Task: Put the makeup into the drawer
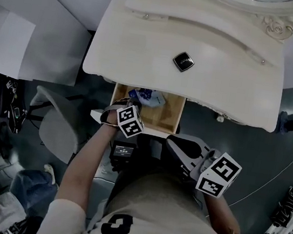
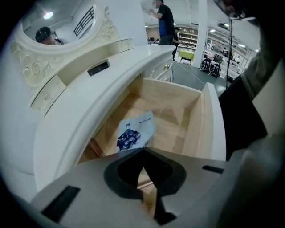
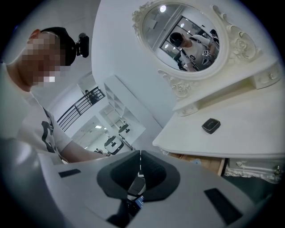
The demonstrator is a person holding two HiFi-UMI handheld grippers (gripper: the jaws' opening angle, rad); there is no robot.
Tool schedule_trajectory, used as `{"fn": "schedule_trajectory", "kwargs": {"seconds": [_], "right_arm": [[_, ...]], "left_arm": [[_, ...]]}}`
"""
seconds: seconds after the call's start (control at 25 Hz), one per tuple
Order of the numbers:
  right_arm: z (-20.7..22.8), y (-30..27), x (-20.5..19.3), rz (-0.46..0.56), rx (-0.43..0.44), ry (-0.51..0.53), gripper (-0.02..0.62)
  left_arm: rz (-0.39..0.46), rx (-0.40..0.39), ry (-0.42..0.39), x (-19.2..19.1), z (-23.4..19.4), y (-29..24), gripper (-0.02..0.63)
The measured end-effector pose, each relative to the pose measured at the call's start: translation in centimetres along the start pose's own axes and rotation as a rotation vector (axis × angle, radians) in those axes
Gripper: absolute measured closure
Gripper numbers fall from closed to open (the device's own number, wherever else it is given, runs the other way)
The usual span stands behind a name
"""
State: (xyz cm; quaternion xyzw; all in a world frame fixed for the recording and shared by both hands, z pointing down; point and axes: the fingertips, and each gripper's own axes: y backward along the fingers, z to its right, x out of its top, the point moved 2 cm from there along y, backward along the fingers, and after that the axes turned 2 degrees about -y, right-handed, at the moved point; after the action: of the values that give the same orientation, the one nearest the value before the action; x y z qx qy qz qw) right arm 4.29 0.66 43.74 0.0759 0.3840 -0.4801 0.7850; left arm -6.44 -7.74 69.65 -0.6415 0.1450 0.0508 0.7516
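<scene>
Wooden drawer [image 2: 176,122] holds makeup packet [image 2: 136,130] just beyond left claw [image 2: 143,150].

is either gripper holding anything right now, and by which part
Nothing is held: the left gripper and the right gripper are both shut and empty.

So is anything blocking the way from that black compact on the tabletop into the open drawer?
Nothing visible does. The black compact lies alone on the tabletop; the drawer below stands open, holding a blue-and-white packet. The shut left gripper hangs by its front corner.
</scene>
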Motion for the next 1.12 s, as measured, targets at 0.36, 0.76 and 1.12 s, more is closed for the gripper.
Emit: {"fn": "schedule_trajectory", "kwargs": {"seconds": [0.36, 0.76, 1.12], "right_arm": [[-0.2, 0.4, -0.1, 0.010, -0.022, 0.008, 0.566], [-2.9, -1.2, -0.8, 0.003, 0.009, 0.043, 0.566], [-5.9, -2.4, -1.0, 0.018, 0.018, 0.107, 0.566]], "left_arm": [[-0.011, 0.094, 0.133, -0.4, -2.6, -0.4, 0.400], [0.340, 0.141, 0.410, 1.2, -2.4, 10.2, 0.319], [0.801, 0.125, 0.590, 3.2, 0.8, 23.0, 0.419]]}}
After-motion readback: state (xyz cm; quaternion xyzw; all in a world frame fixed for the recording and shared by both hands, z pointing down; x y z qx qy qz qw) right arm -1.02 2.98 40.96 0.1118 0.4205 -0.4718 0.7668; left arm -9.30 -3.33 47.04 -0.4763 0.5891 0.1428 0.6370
